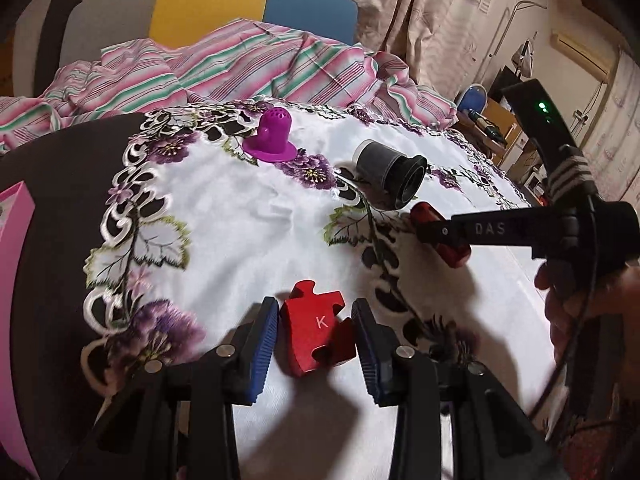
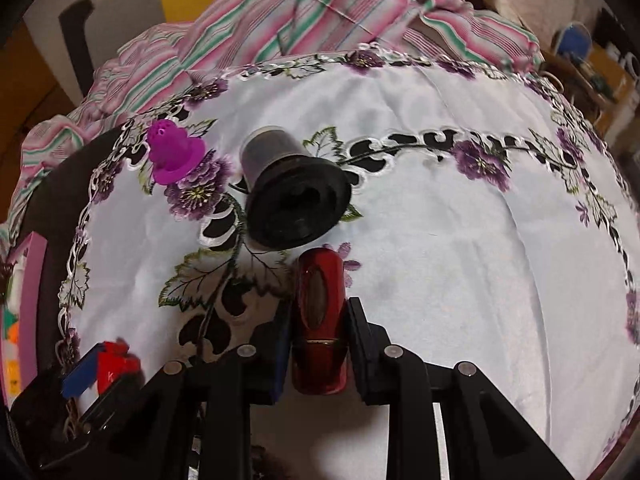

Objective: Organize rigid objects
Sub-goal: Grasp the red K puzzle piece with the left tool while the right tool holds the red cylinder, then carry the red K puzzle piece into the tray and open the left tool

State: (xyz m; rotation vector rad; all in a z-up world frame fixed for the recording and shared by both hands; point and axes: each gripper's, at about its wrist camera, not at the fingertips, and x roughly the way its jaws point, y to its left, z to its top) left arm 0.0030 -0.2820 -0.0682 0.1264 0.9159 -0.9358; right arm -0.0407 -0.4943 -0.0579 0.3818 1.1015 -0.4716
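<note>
On my left wrist view, my left gripper (image 1: 316,338) has its blue pads on either side of a red puzzle piece (image 1: 316,334) marked "K". The left pad touches the piece; on the right I see a thin gap, so I cannot tell whether the piece is truly clamped. It lies flat on the white embroidered tablecloth (image 1: 224,216), its knob pointing away from me, long axis running roughly along the fingers. Farther off stands a purple perforated cap (image 1: 271,136), upright on its brim, and beside it to the right a black funnel-shaped cup (image 1: 390,170) lies on its side, wide mouth facing right and toward me. My right gripper (image 1: 430,226) reaches in from the right, closed on a red cylinder (image 1: 440,232). A striped sheet (image 1: 240,64) is bunched behind the cloth, with curtains (image 1: 432,12) beyond and a pink box (image 1: 16,280) at the left edge.

On my right wrist view, the gripper (image 2: 316,344) clamps the red cylinder (image 2: 320,320), its long axis pointing straight ahead along the fingers, its far end just short of the black cup (image 2: 292,200). The purple cap (image 2: 172,154) sits left of the cup. The puzzle piece (image 2: 114,364) shows at lower left.
</note>
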